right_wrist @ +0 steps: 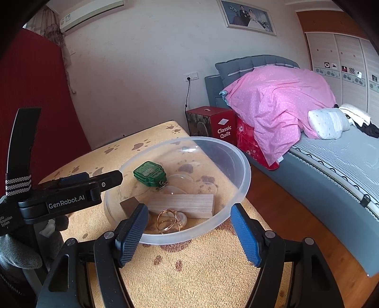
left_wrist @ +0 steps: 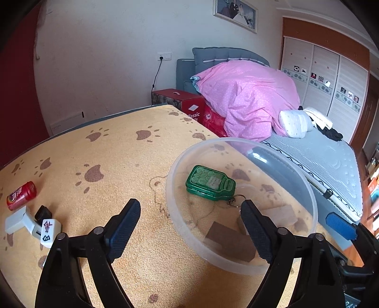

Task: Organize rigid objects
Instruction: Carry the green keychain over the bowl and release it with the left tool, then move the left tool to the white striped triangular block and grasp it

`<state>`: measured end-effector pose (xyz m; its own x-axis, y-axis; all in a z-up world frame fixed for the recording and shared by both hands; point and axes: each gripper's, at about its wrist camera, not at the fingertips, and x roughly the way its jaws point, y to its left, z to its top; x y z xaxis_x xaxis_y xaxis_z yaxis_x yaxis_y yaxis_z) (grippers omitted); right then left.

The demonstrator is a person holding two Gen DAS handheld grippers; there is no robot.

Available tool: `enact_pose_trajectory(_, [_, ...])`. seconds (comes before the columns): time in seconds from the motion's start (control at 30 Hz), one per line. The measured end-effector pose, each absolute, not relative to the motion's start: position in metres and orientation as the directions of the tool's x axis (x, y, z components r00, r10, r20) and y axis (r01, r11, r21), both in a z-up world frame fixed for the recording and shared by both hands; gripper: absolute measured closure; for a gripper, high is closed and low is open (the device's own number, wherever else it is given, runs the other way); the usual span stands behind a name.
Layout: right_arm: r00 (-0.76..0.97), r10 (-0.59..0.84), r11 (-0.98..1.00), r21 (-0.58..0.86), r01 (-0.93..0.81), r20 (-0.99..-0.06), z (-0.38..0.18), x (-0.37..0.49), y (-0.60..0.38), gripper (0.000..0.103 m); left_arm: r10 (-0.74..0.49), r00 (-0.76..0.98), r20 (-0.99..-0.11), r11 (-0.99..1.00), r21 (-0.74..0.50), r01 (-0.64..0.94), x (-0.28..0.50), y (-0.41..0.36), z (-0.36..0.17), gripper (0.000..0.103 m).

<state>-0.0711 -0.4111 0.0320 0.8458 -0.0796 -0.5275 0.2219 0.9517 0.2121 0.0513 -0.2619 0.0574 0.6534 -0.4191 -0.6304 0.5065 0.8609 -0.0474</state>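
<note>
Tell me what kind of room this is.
A home bedroom: a bed piled with a pink quilt, a sliding-door wardrobe, and a framed portrait on the wall.

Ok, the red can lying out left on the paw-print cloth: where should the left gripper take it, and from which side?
Probably come from above with the left gripper and close across the middle of the red can. It lies on its side, so the round body offers opposite curved faces. Its far side is clear; the white adapter crowds its near side.

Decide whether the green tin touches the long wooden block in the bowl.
Apart. The right wrist view shows bare bowl floor between the green tin and the long wooden block.
</note>
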Motion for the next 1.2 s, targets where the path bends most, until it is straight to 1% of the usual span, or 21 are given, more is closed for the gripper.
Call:
enact_pose_trajectory(0.17, [0.846,-0.09,0.954,0.197,0.224,-0.525,0.033,-0.072,-0.408,0.027,-0.409,0.655,-0.636,0.866,-0.043,0.499,0.048,-0.256,0.056,0.016])
enact_pose_trajectory(0.53, [0.84,-0.083,0.967,0.161,0.199,-0.537,0.033,-0.068,-0.401,0.021,-0.366,0.663,-0.653,0.898,-0.062,0.435,0.048,-0.225,0.056,0.016])
enact_pose_trajectory(0.87, [0.832,-0.076,0.98,0.113,0.164,-0.55,0.033,-0.067,-0.391,0.02,-0.308,0.692,-0.652,0.932,-0.061,0.358,0.043,-0.168,0.055,0.016])
enact_pose_trajectory(1.03, [0.829,-0.087,0.982,0.09,0.163,-0.552,0.033,-0.067,-0.386,0.02,-0.26,0.704,-0.661,0.952,-0.054,0.3,0.041,-0.136,0.048,0.016])
enact_pose_trajectory(1.2, [0.825,-0.069,0.985,0.091,0.145,-0.561,0.034,-0.066,-0.382,0.02,-0.227,0.704,-0.673,0.966,-0.063,0.251,0.044,-0.115,0.041,0.016])
